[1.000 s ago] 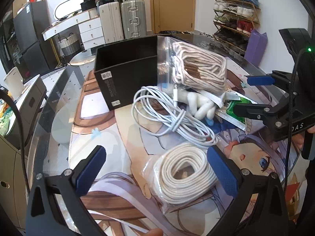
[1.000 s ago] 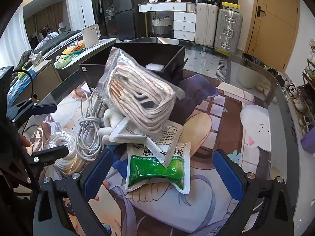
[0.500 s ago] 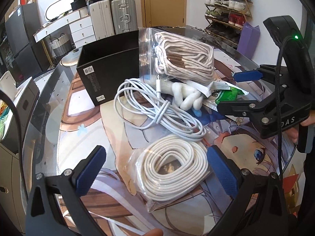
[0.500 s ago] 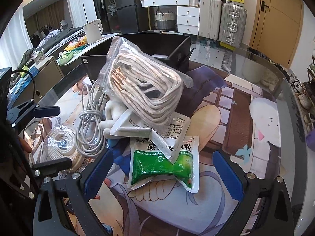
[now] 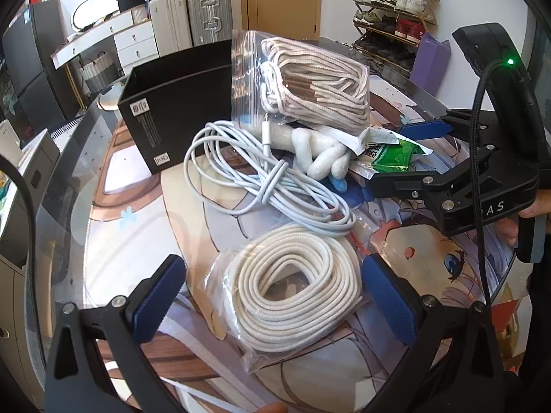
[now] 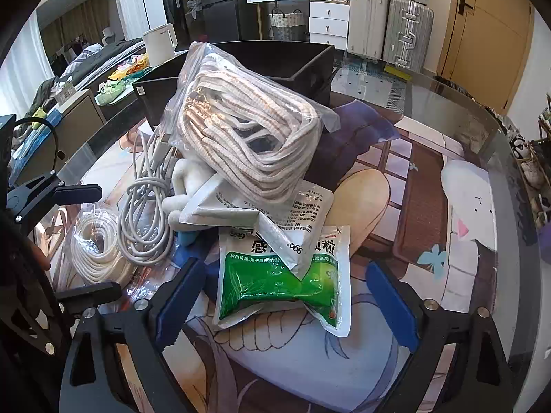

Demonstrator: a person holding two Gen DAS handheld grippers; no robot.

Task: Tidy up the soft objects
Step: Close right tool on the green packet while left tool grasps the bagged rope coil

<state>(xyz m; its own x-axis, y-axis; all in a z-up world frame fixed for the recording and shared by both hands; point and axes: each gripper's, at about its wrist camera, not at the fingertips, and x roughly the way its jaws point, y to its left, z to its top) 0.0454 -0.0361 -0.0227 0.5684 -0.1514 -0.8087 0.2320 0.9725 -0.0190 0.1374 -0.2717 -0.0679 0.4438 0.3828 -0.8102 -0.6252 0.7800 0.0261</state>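
A coil of white rope in a clear bag (image 5: 292,285) lies on the printed table mat, and my left gripper (image 5: 272,275) stands open astride it, pads clear of the bag. Beyond it lie a white charging cable (image 5: 261,182), a white plush toy (image 5: 320,151) and a bagged bundle of beige rope (image 5: 316,86) leaning on a black box (image 5: 179,103). My right gripper (image 6: 284,275) is closing, with a green medicine pouch (image 6: 279,275) between its fingers but not touched. White sachets (image 6: 303,206) overlap the pouch's top.
The black box (image 6: 275,58) is open-topped, behind the pile. The glass table's curved edge (image 6: 482,113) runs round the far side. The bare mat (image 6: 447,206) stretches right of the pile. Suitcases, drawers and a shoe rack stand beyond the table.
The right gripper's fingers have drawn slightly inward on either side of the green pouch. The rope coil now sits more squarely between the left fingers. No object has moved.
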